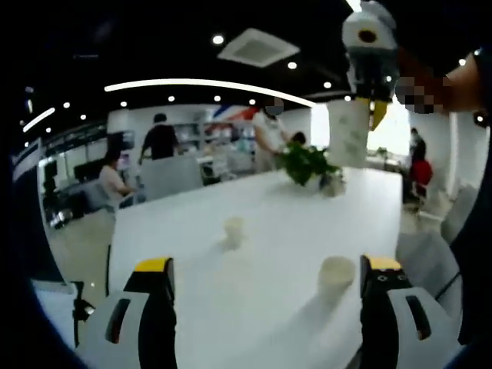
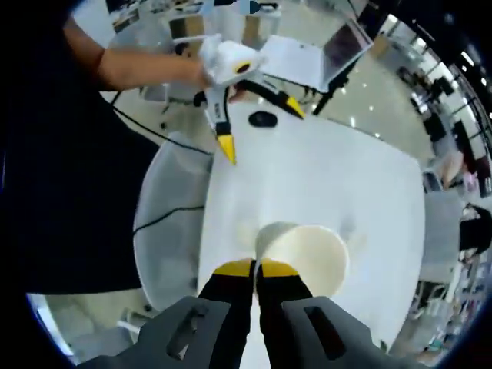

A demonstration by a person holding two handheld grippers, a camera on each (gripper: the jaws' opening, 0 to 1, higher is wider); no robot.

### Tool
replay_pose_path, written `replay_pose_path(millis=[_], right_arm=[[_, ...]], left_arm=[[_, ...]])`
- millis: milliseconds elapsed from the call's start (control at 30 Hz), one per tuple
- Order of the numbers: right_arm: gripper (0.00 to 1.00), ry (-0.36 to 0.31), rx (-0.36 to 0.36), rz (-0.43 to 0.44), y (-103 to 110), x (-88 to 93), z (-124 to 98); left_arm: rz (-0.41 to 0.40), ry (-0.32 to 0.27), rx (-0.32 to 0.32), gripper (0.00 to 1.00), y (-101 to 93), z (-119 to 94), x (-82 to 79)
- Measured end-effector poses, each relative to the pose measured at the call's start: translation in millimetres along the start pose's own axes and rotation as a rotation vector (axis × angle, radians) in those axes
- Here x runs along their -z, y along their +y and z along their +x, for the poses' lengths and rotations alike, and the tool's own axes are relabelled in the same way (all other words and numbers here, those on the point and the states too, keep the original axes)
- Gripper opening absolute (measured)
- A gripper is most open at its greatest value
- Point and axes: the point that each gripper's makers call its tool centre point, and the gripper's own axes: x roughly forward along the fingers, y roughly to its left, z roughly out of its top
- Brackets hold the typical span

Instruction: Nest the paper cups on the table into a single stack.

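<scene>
Left gripper view first: my left gripper (image 1: 265,280) has its jaws spread wide with nothing between them, hanging over the near end of the white table (image 1: 284,207). Two paper cups are loose on it, the near cup (image 1: 336,274) just beside the right-hand jaw and the far cup (image 1: 234,229) further toward the potted plant (image 1: 307,163). My right gripper (image 2: 257,269) has its jaws pinched tight on the rim of a held cup (image 2: 304,257), lifted well above the table; from the left gripper view that's the cup up high, above the plant. So nothing's nested yet, I'd say: one cup picked, two to go.
</scene>
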Motion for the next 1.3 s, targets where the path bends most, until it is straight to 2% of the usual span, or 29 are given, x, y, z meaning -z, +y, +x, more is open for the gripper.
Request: replay_pose_path(millis=[267,667,1167,1300], right_arm=[[0.00,-0.005,-0.013,0.052,3.3,2.8,5.9],[0.00,0.021,-0.021,0.087,6.1,11.9,35.3],[0.00,0.017,-0.047,0.129,9.3,19.0,66.5],[0.00,0.014,-0.053,0.135,10.6,18.2,73.2]], left_arm=[[-0.014,0.032,-0.010,0.98,0.1,-3.9,10.1],[-0.033,0.066,-0.004,0.98,-2.7,-1.9,17.3],[-0.064,0.068,-0.011,0.98,-4.5,1.3,28.4],[-0.061,0.047,0.003,0.98,-7.0,2.3,29.9]])
